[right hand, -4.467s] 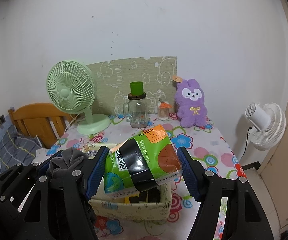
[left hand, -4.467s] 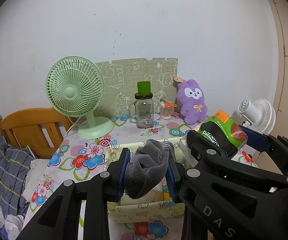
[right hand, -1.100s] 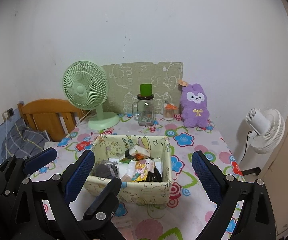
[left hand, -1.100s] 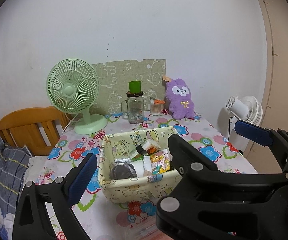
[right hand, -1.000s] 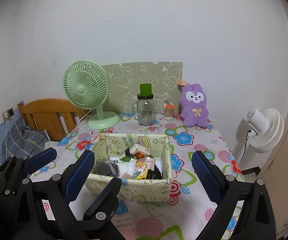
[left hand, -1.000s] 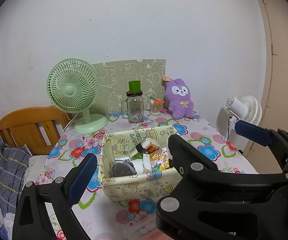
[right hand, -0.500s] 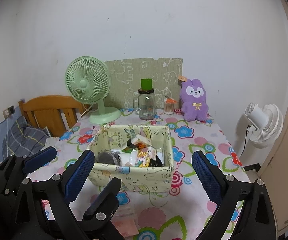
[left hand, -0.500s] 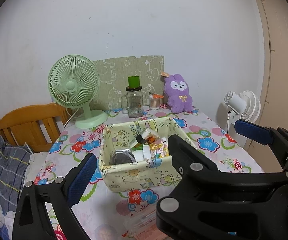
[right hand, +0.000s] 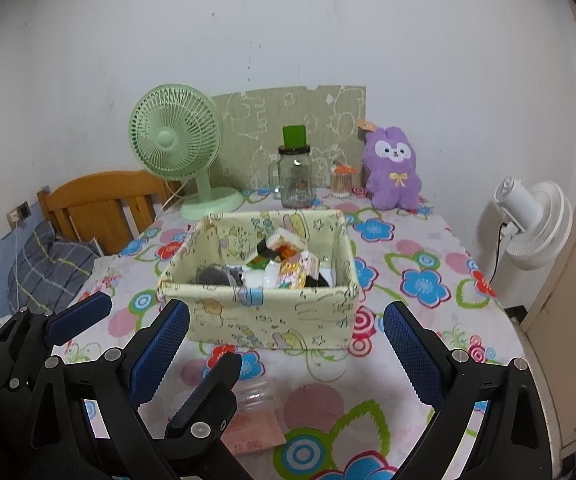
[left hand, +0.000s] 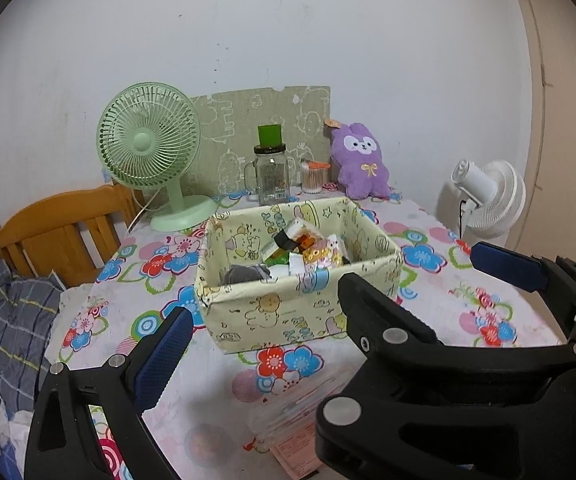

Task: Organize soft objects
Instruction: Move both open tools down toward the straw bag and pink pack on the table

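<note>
A pale yellow fabric basket (left hand: pixel 271 312) (right hand: pixel 271 320) stands mid-table on the flowered cloth. In it lie a grey cloth (left hand: pixel 243 273) (right hand: pixel 212 275), a green snack pack (left hand: pixel 275 254) and small packets (right hand: pixel 294 266). My left gripper (left hand: pixel 247 344) is open and empty, held back from the basket's near side. My right gripper (right hand: pixel 285 344) is open and empty, also short of the basket. The right gripper's body crosses the left wrist view at lower right. A purple plush rabbit (left hand: pixel 362 166) (right hand: pixel 394 168) sits at the back.
A green desk fan (left hand: pixel 149 156), a glass jar with a green lid (left hand: pixel 271 176) and a toothpick cup (left hand: pixel 312 176) stand at the back. A clear packet with pink paper (right hand: pixel 253 426) lies on the near table. A white fan (right hand: pixel 536 224) stands right, a wooden chair (left hand: pixel 59 232) left.
Both grippers let go of the grey cloth and the green pack, which now lie in the basket. Both have opened and drawn back and slightly down from the basket.
</note>
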Demonstrator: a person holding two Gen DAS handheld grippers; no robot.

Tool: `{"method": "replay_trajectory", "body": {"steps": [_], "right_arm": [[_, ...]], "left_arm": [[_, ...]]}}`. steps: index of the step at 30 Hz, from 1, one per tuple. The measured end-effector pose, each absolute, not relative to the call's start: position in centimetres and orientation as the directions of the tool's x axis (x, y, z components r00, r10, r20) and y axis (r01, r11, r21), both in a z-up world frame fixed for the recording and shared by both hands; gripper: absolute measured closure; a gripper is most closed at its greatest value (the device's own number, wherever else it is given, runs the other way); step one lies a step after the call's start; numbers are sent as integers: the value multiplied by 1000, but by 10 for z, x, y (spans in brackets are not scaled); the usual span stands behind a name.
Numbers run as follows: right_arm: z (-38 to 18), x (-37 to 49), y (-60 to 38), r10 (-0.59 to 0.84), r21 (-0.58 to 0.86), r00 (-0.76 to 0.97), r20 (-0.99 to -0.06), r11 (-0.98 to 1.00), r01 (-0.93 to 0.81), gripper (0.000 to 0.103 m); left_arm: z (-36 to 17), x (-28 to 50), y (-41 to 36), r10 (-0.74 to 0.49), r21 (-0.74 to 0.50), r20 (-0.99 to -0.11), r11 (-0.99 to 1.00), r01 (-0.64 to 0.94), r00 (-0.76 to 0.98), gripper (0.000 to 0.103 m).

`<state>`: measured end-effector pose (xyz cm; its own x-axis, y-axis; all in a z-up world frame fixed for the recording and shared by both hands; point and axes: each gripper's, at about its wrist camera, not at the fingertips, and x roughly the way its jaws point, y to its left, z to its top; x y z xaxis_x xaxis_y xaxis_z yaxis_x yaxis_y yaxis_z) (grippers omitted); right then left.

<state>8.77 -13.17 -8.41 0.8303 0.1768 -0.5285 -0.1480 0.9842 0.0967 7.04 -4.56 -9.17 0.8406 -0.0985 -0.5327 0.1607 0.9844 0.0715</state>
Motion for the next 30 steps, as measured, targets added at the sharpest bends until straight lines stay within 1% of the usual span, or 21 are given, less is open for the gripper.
{"method": "replay_trajectory", "body": {"steps": [9, 13, 19, 30], "right_arm": [[-117, 86, -128, 178, 95, 800, -573, 984, -151, 4], [-132, 87, -126, 185, 101, 776, -603, 983, -156, 4], [-149, 88, -125, 181, 106, 758, -627, 983, -147, 4], [-174, 89, -128, 190, 131, 733, -653, 982, -137, 4]], "left_arm": [[-123, 72, -44, -104, 75, -602, 980, 186, 792, 3], [-134, 71, -45, -103, 87, -610, 977, 196, 785, 3], [-151, 72, -44, -116, 72, -636, 975, 209, 763, 3], [-175, 75, -45, -130, 59, -660, 973, 224, 740, 3]]}}
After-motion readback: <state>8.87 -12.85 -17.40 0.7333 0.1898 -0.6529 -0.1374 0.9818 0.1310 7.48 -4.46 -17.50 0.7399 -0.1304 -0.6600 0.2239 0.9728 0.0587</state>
